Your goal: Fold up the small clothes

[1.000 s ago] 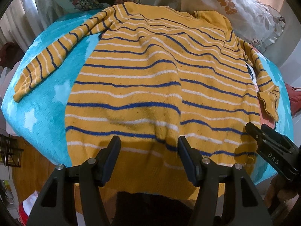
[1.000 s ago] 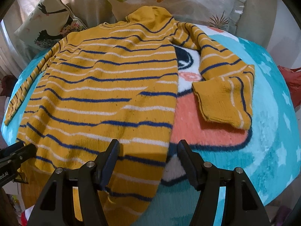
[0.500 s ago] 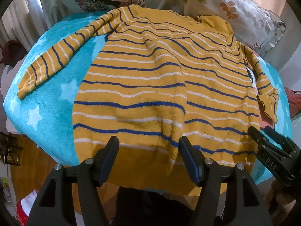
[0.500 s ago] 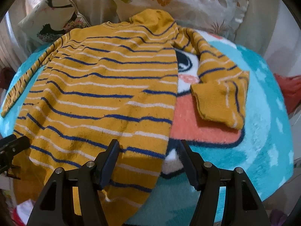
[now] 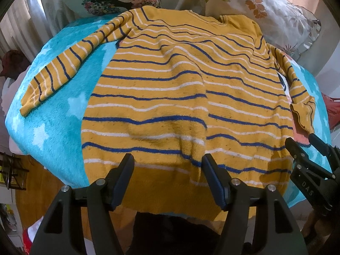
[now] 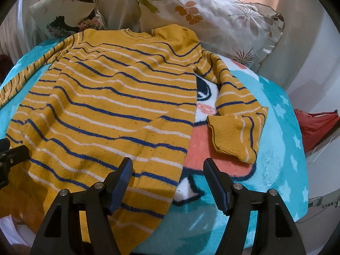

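The yellow striped sweater lies flat on the turquoise blanket, collar toward the pillows, hem toward me. My left gripper and right gripper gape empty above its hem.

Your left tongs and right tongs: black plastic frames, dark-blue ribbed pads, silver screws, "DAS" lettering.
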A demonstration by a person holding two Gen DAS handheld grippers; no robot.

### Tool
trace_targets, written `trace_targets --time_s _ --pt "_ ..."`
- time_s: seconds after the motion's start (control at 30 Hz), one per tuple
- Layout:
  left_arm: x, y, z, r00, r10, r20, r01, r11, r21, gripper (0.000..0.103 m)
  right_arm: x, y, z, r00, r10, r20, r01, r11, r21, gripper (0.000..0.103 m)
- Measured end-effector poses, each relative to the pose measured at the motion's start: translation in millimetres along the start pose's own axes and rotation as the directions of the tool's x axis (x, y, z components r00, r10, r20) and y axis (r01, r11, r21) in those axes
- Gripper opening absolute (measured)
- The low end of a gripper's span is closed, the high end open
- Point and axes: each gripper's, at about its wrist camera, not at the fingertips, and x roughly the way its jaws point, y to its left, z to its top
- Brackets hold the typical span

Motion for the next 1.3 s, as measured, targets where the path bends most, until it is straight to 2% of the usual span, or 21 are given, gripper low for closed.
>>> trace_targets --time_s 0.17,0.5,0.77,0.87,1.0,1.17,1.3 --pt "2.2 -1.0 0.7 1.0 0.002 -0.004 -0.002 1.0 0.001 0.065 6.1 -2.8 0.0 0.999 -0.025 -0.025 0.025 1.0 -0.005 0.074" --pt "7.2 -4.1 3.1 1.0 0.011 -0.018 -0.011 1.0 0.012 0.065 20.6 -7.4 0.9 0.985 -0.158 -0.07 0.153 0.986 -0.069 0.076" --pt "10.2 -10.1 5.5 1.0 0.013 -0.025 -0.012 1.0 0.025 0.065 26.0 -12.5 3.1 0.98 -0.174 -0.093 0.167 0.983 -0.077 0.079" --pt "10.7 -11.1 5.5 1.0 0.011 -0.026 -0.01 1.0 0.027 0.065 25.4 -14.8 4.4 0.986 -0.123 -0.115 0.117 0.991 -0.058 0.079" --pt "8.0 -8.3 7.1 1.0 0.015 -0.019 -0.015 1.0 0.02 0.065 10.2 -26.5 20.3 0.98 0.071 -0.185 -0.061 0.996 0.06 0.079" --pt "4.2 7.4 9.8 0.999 0.013 -0.03 -0.013 1.0 -0.002 0.065 -26.4 -32.3 42.1 0.975 0.171 -0.14 -0.151 0.978 0.143 0.083" --pt "1.5 25.6 12.8 0.999 0.021 -0.036 -0.023 0.999 -0.034 0.067 -45.1 -29.1 49.8 0.975 0.196 -0.101 -0.179 0.972 0.154 0.084"
